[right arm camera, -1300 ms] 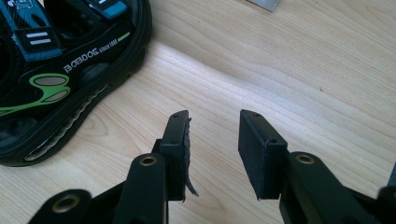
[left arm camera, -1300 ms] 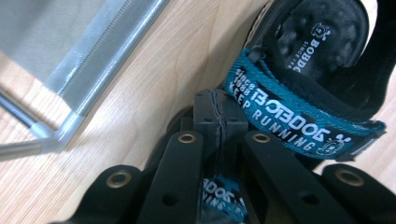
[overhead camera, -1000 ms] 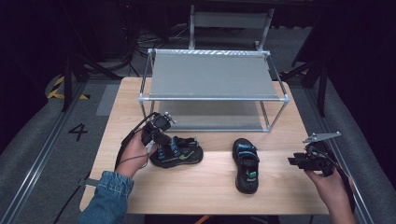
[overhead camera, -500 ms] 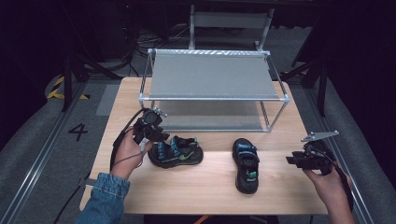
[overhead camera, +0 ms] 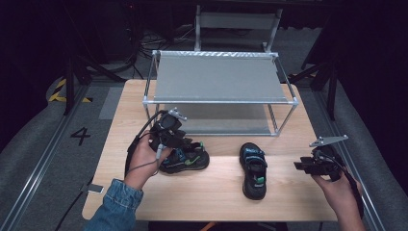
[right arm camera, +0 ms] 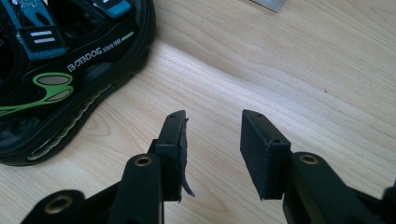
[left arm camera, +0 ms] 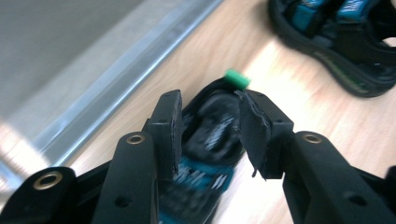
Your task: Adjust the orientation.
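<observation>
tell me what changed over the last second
The left hand-held gripper has just opened its jaws, let go of the left sandal and lifted off it. The sandal lies on the table. The right hand-held gripper and right sandal stayed put.

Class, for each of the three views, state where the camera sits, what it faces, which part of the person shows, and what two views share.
High view: above the person's side, looking down on the table and rack; both forearms and hands show.
Left gripper view: on the left tool, facing the left sandal; jaws open.
Right gripper view: on the right tool, facing bare wood beside the right sandal.
Shared: the right sandal shows in all three.
</observation>
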Motion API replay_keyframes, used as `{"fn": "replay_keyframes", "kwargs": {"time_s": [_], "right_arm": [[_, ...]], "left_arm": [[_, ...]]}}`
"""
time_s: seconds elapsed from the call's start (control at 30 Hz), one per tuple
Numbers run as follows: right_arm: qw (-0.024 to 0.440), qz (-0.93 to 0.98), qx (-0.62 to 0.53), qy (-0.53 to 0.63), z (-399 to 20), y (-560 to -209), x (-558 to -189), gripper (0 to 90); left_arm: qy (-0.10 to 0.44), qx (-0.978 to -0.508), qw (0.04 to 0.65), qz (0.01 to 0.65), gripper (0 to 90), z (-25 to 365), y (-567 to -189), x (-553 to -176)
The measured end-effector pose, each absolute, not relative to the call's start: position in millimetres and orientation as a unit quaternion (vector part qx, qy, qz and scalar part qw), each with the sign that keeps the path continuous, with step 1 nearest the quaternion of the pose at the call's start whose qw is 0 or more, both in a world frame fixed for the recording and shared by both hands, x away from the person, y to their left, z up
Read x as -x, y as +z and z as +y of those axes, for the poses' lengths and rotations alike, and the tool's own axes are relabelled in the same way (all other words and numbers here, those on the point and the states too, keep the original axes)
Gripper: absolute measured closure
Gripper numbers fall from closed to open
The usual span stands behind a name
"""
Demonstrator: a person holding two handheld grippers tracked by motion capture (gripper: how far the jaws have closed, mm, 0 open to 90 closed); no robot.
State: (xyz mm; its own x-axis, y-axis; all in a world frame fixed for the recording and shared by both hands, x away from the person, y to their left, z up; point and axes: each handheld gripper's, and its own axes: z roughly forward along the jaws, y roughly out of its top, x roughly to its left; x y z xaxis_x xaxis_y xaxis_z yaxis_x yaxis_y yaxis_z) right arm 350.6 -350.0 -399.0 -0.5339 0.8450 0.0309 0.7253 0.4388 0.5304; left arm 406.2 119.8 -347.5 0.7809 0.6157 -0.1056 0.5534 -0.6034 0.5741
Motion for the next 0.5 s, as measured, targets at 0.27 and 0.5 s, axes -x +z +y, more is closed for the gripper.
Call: {"fn": "replay_keyframes", "kwargs": {"time_s": [0.27,0.5], "right_arm": [[0.121,0.837,-0.472,0.249,-352.8,-398.6,-347.7,61.1],[0.12,0.837,-0.473,0.246,-353.7,-400.7,-346.4,60.8]], "left_arm": [[0.045,-0.904,0.295,0.308,57.8,90.0,-360.5,-408.8],[0.042,-0.903,0.283,0.32,55.7,78.7,-375.4,-417.5]]}}
